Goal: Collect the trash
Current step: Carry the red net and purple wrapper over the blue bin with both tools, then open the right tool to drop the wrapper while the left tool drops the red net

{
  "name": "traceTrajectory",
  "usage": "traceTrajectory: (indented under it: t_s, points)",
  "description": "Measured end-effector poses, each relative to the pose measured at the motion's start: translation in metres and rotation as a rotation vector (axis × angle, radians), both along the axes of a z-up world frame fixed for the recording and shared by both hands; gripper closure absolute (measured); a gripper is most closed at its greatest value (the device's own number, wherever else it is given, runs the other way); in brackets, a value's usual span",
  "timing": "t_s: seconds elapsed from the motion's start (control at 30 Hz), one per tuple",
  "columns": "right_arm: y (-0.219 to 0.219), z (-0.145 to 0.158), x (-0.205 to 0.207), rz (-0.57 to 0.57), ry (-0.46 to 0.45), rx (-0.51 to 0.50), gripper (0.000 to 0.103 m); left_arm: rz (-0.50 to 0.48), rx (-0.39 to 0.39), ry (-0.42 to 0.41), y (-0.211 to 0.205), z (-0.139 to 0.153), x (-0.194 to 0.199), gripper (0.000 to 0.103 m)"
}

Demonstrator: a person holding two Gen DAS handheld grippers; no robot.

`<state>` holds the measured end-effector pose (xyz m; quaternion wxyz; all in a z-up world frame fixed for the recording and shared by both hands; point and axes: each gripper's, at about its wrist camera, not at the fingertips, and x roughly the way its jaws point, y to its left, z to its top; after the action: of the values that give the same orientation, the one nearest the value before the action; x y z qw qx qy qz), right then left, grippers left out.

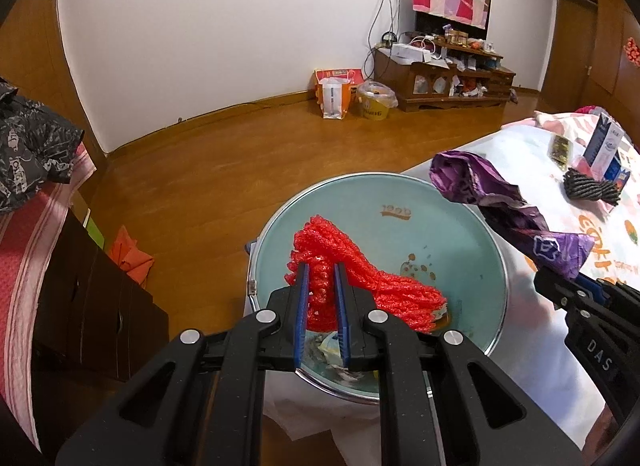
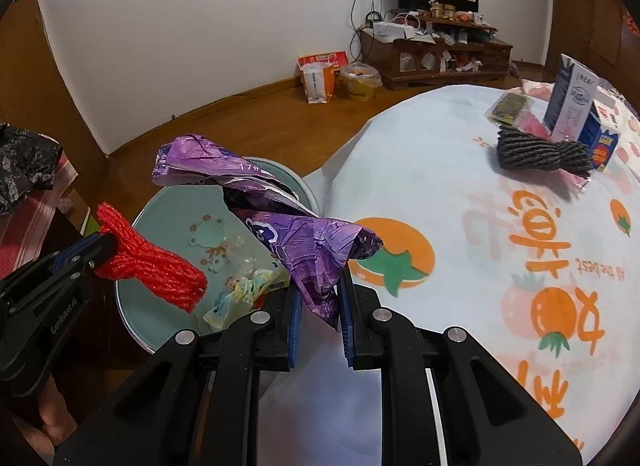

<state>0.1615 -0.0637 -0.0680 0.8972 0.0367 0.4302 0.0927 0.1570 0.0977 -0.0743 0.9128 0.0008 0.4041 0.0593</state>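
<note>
Both your grippers tilt steeply down over the round pale-blue enamel basin (image 1: 400,201), which sits just beside the edge of the bed with the orange-fruit printed sheet (image 2: 500,250). Your left gripper (image 1: 322,266) is clamped on a bundle of red foam netting (image 1: 360,270) that hangs over the basin; in the right wrist view it enters from 9 o'clock, with the bundle (image 2: 160,266) drooping toward 3 o'clock. Your right gripper (image 2: 320,290) pinches the lower corner of a crumpled purple plastic wrapper (image 2: 304,242), which rises toward 11 o'clock above the basin rim; in the left wrist view that gripper comes in from 4 o'clock and its fingertips are hidden behind the wrapper (image 1: 516,209).

Crumpled yellowish wrappers (image 2: 248,286) lie in the basin bottom, partly covered by the netting. A dark grey netting bundle (image 2: 544,153) and an upright blue-and-white carton (image 2: 572,105) sit on the bed at 2 o'clock, well apart from the basin. Print on the wrapper is too creased to read.
</note>
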Motion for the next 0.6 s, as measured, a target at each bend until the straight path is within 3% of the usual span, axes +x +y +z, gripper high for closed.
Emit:
traceTrajectory:
  t_s: [0.6]
  points:
    - [0.025, -0.025, 0.026, 0.046, 0.038, -0.02, 0.083, 0.011, 0.01, 0.044, 0.004, -0.016, 0.012, 0.09]
